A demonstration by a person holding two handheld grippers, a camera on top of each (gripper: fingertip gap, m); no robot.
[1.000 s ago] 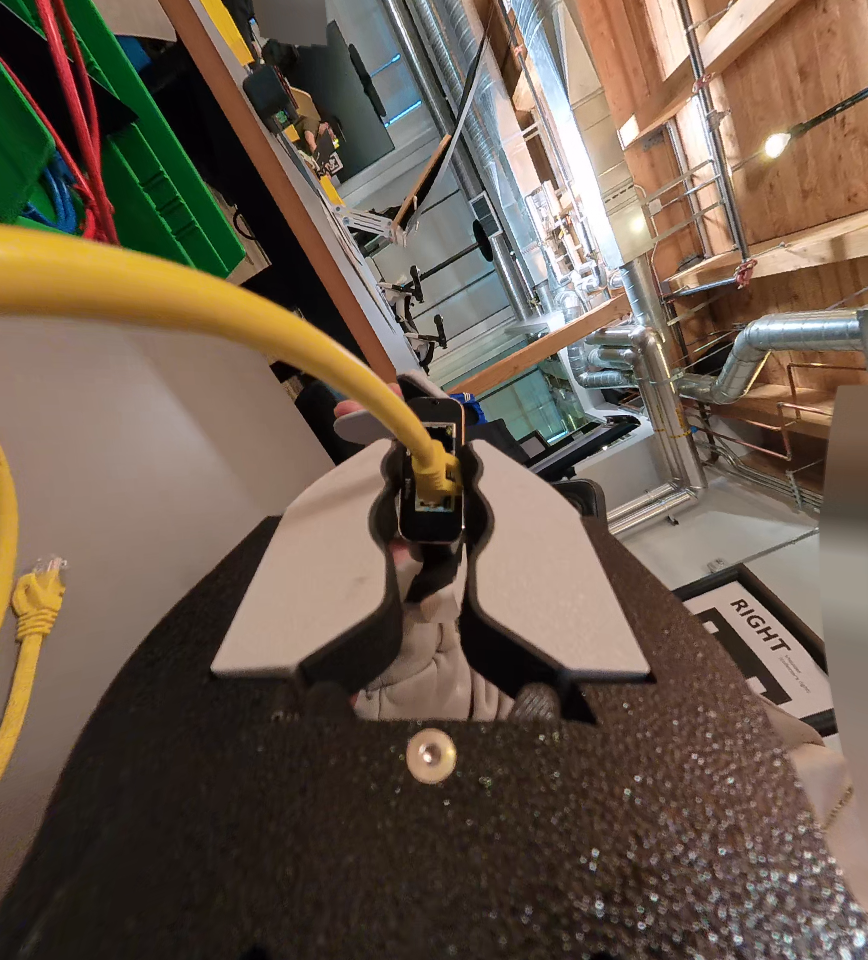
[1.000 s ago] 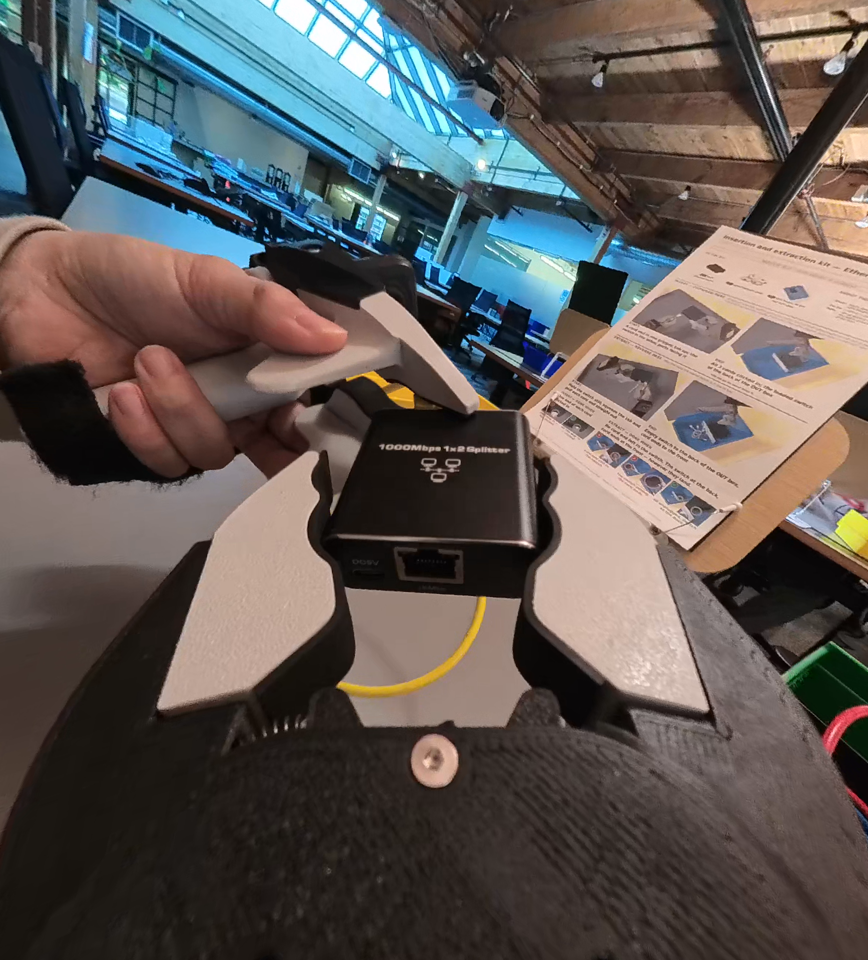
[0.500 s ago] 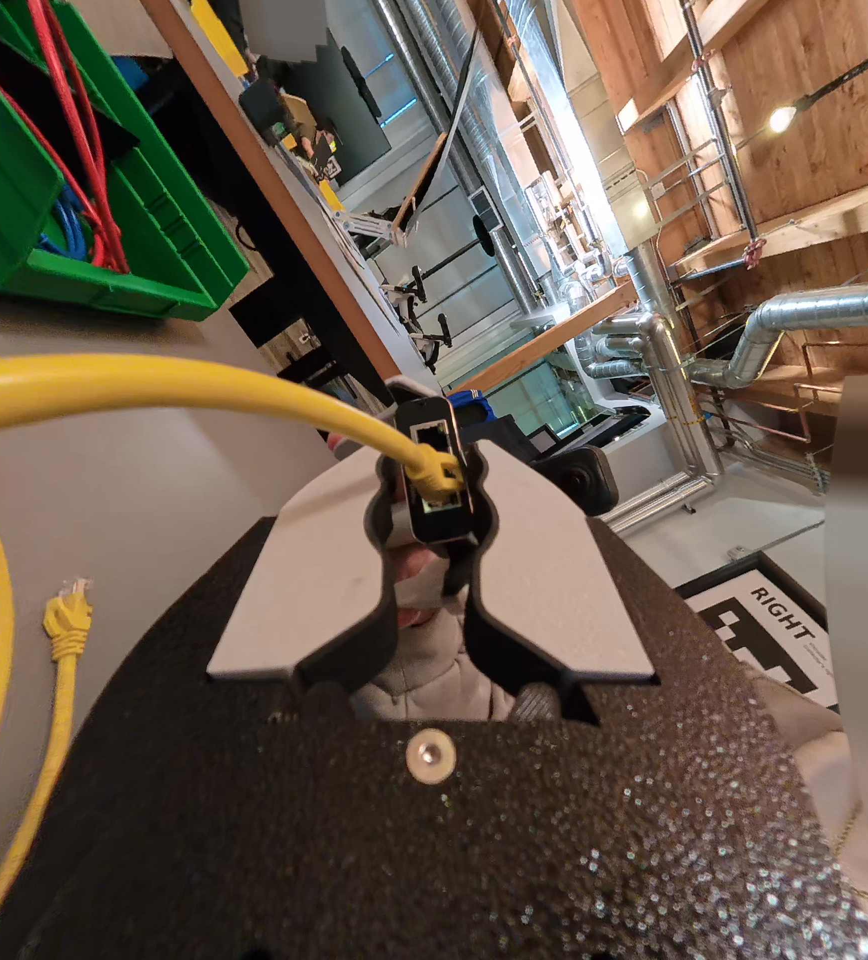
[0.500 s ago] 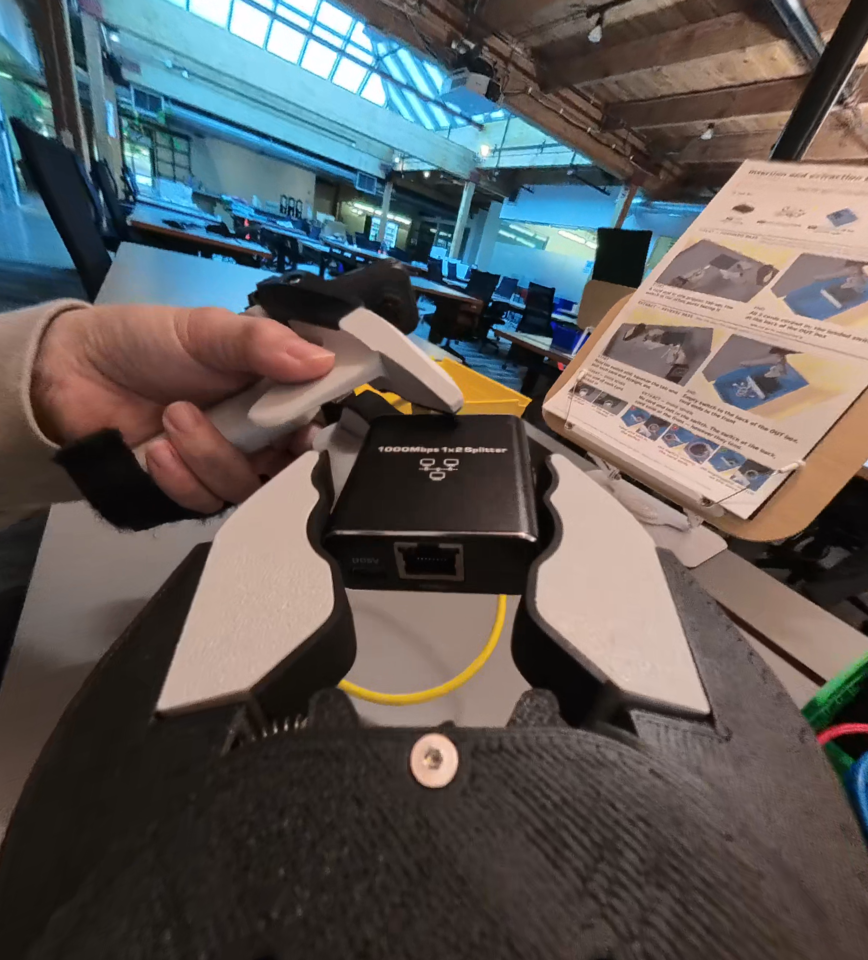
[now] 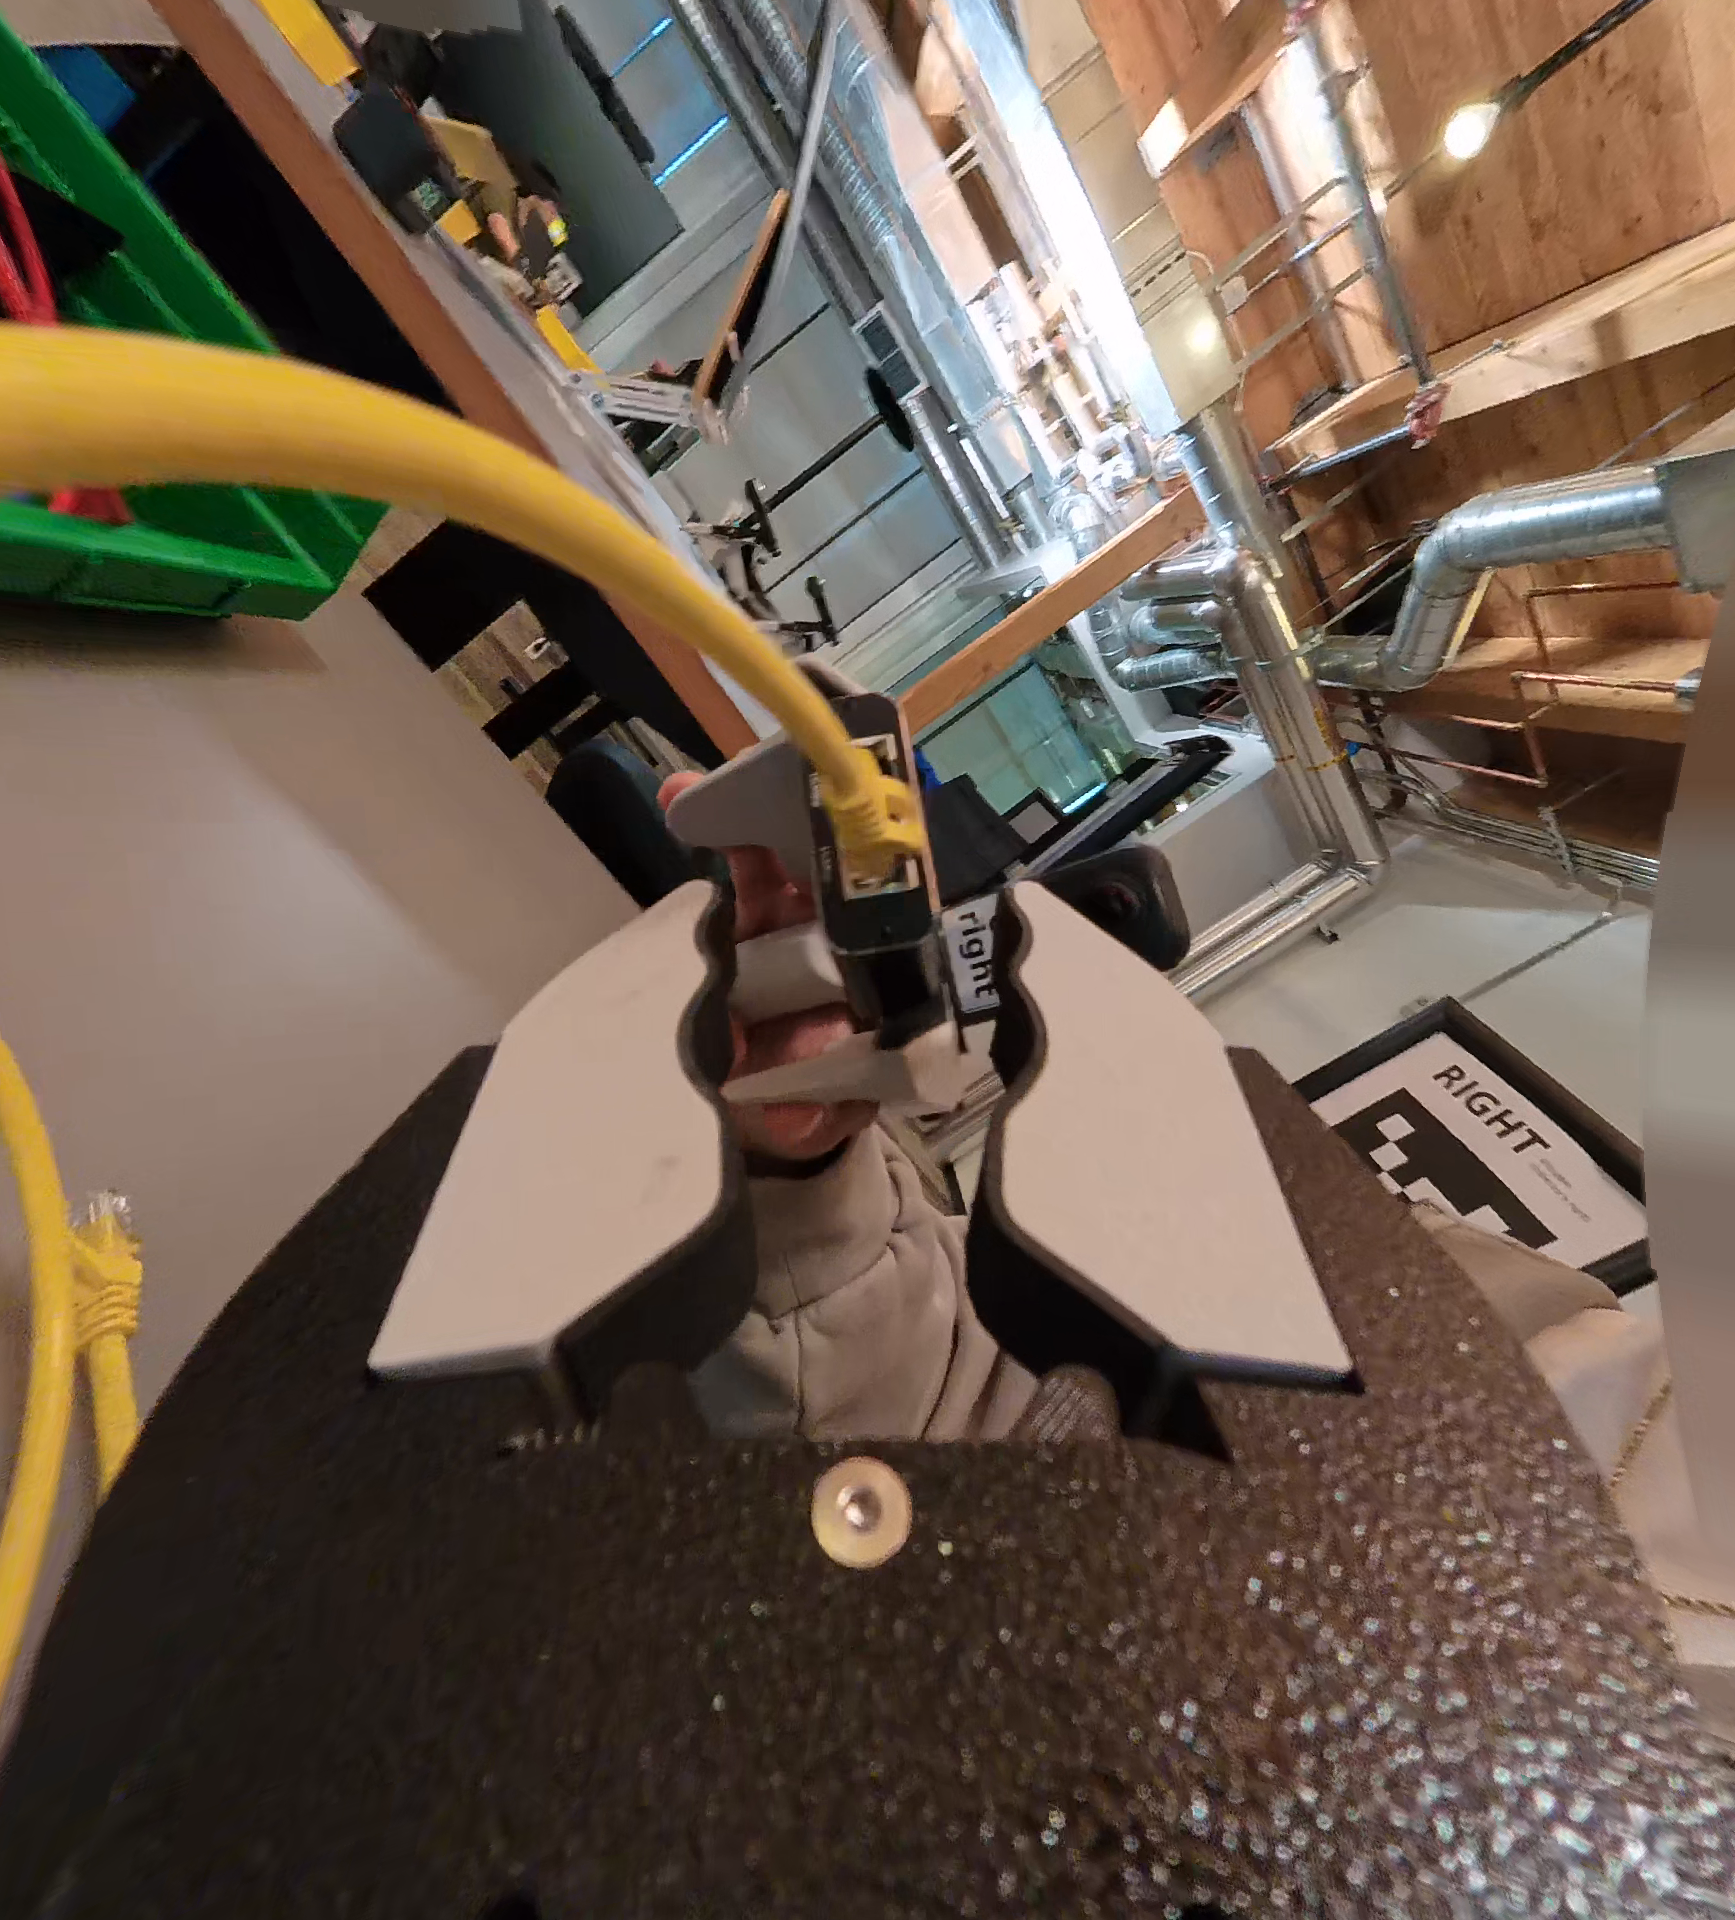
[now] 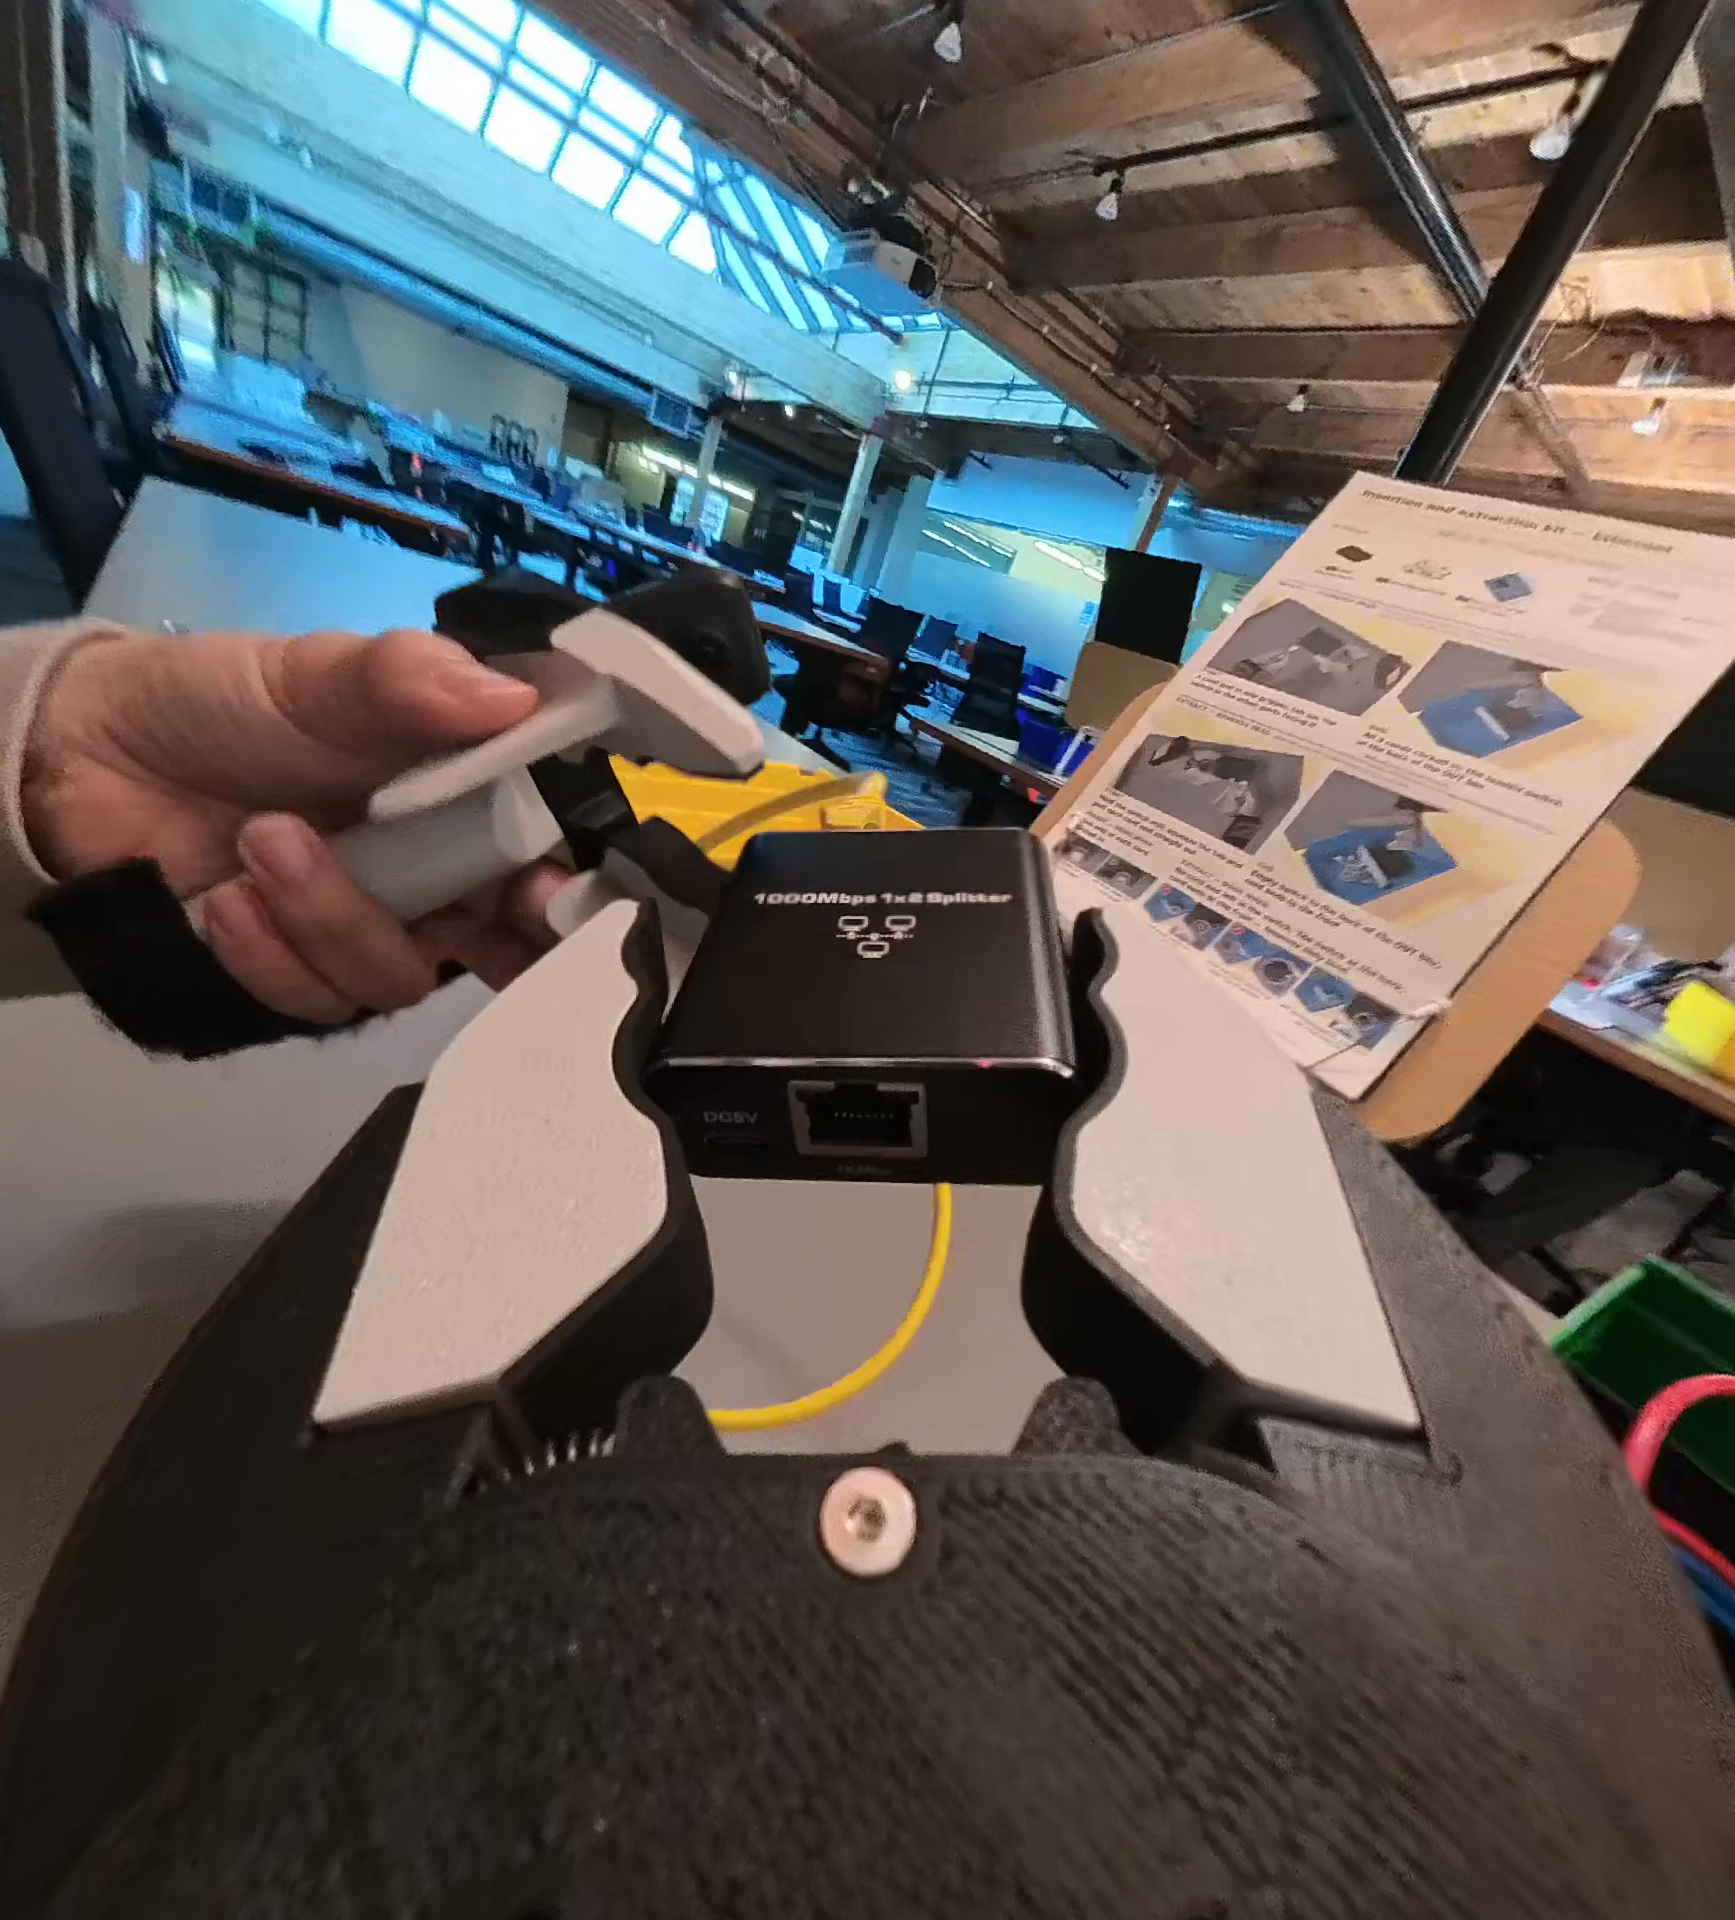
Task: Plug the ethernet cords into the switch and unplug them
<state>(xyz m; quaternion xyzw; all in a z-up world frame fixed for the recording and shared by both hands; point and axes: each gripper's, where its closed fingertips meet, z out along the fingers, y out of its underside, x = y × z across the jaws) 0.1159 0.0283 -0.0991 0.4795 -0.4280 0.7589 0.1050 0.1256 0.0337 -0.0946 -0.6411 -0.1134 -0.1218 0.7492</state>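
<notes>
My right gripper (image 6: 868,925) is shut on a small black switch (image 6: 873,977) and holds it above the grey table; its near port is empty. In the left wrist view the switch (image 5: 878,831) stands on edge with a yellow plug (image 5: 868,821) seated in a port on its far face. The yellow cord (image 5: 427,457) arcs off to the left. My left gripper (image 5: 863,899) is open and empty, just short of the switch. It also shows in the right wrist view (image 6: 665,821), held by a hand. The cord's other plug (image 5: 104,1278) lies on the table.
A green bin (image 5: 167,312) with red and blue cords stands at the table's edge and also shows in the right wrist view (image 6: 1673,1340). An instruction sheet on a board (image 6: 1414,779) leans at the right. A yellow bin (image 6: 728,795) sits behind the switch. The grey table (image 5: 219,883) lies below. Only a small space, under 4 cm, lies between the two pairs of fingers.
My left gripper was shut on the yellow plug at the switch. It has opened, let go and drawn back. The plug stays in the port. My right gripper still holds the switch.
</notes>
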